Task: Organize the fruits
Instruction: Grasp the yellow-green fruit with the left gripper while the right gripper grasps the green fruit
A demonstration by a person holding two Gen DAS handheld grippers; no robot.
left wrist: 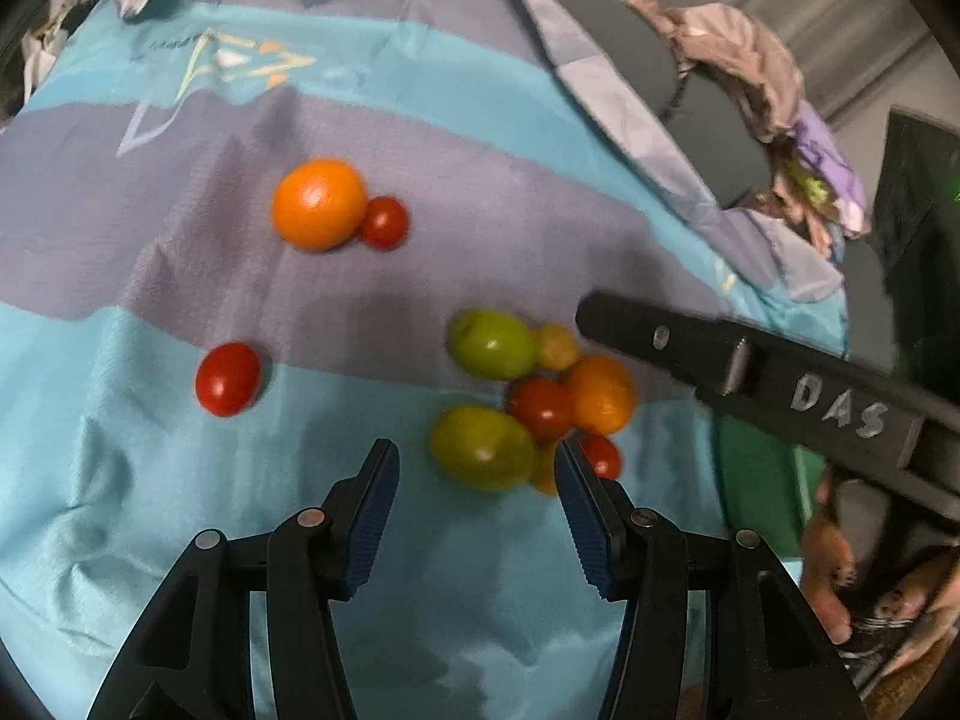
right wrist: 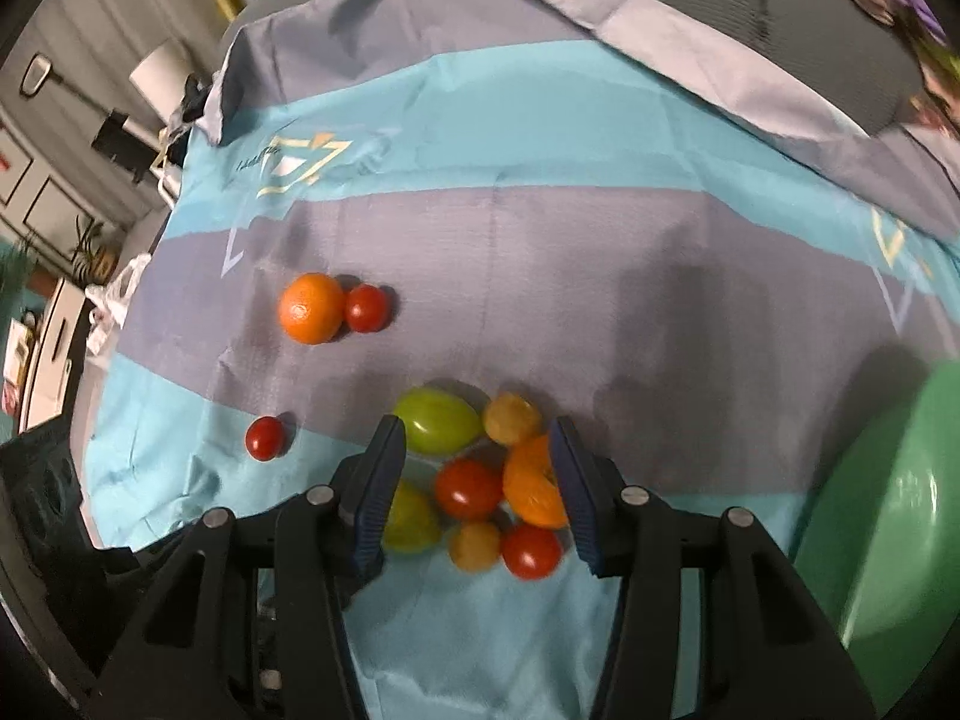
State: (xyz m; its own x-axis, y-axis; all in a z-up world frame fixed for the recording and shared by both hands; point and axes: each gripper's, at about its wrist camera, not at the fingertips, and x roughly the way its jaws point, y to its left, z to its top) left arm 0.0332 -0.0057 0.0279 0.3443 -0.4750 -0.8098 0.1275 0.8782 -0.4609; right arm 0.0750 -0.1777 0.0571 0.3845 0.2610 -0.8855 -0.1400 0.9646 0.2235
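Both grippers are angled steeply down over the striped blue and grey cloth (left wrist: 180, 510) where the fruit lies scattered. The left gripper (left wrist: 477, 480) hangs above bare cloth, its blue-padded fingers (left wrist: 375, 516) parted with nothing between them; the nearest green fruit (left wrist: 483, 447) sits just past the tips, close to the right-hand pad. Beyond it lies the cluster: another green fruit (left wrist: 492, 343), a small yellowish one (left wrist: 557, 347), a red tomato (left wrist: 540, 408) and an orange fruit (left wrist: 602, 393), all packed touching. Off on its own to the left sits a lone red tomato (left wrist: 228, 378), and further back a big orange (left wrist: 318, 204) rests against a small red tomato (left wrist: 384, 222).

Now the right gripper (right wrist: 474, 462): it is right over the cluster, fingers (right wrist: 378, 498) spread and straddling the pile, pads not pressing anything. In the gap lie a red tomato (right wrist: 468, 487), a yellowish fruit (right wrist: 475, 546) and another red tomato (right wrist: 531, 551). The orange fruit (right wrist: 531, 492) sits against the right-hand pad. A green bowl (right wrist: 888, 510) waits at the right edge. From the left camera the right gripper's black body reaches in from the right, marked "DAS" (left wrist: 840, 408).
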